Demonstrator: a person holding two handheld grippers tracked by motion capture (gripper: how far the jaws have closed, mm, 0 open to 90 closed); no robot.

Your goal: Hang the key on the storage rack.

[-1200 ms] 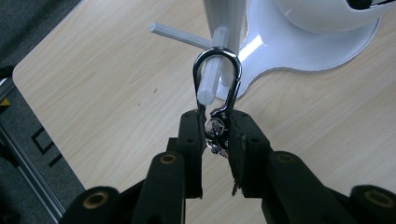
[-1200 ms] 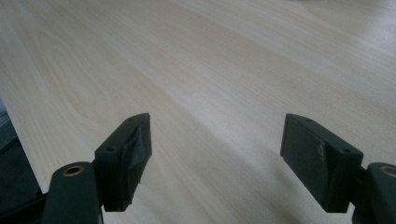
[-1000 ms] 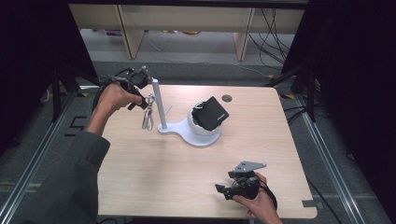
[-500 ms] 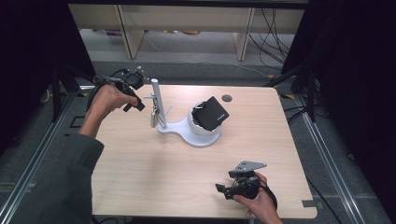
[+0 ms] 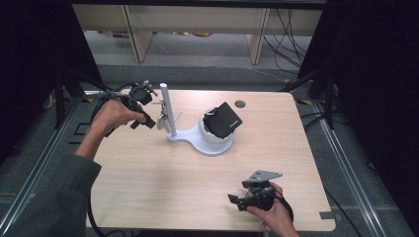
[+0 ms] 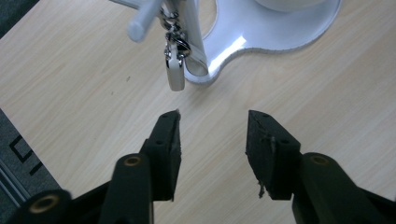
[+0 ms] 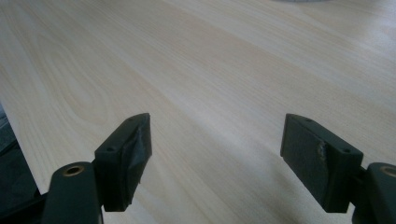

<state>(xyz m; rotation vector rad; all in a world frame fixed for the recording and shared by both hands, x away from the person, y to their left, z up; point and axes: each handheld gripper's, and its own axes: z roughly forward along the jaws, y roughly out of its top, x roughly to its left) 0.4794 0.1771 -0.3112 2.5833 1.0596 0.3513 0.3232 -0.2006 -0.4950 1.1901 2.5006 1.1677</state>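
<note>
Keychain [image 6: 175, 65] hangs from a peg on the white stand [image 5: 170, 111] near the counter's [image 5: 163, 192] far left edge. Left tongs [image 6: 212, 140], released, sit just before it; likely step: grasping. Next: advance, centre, clench. Right tongs [image 7: 215, 154], released, idle near the front edge.

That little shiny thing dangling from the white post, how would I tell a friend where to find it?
Start at the white stand in the middle of the wooden table, then find its upright post. A short peg sticks out sideways near the left tool, and a silvery metal clip hangs from it, the one dangling piece.
</note>
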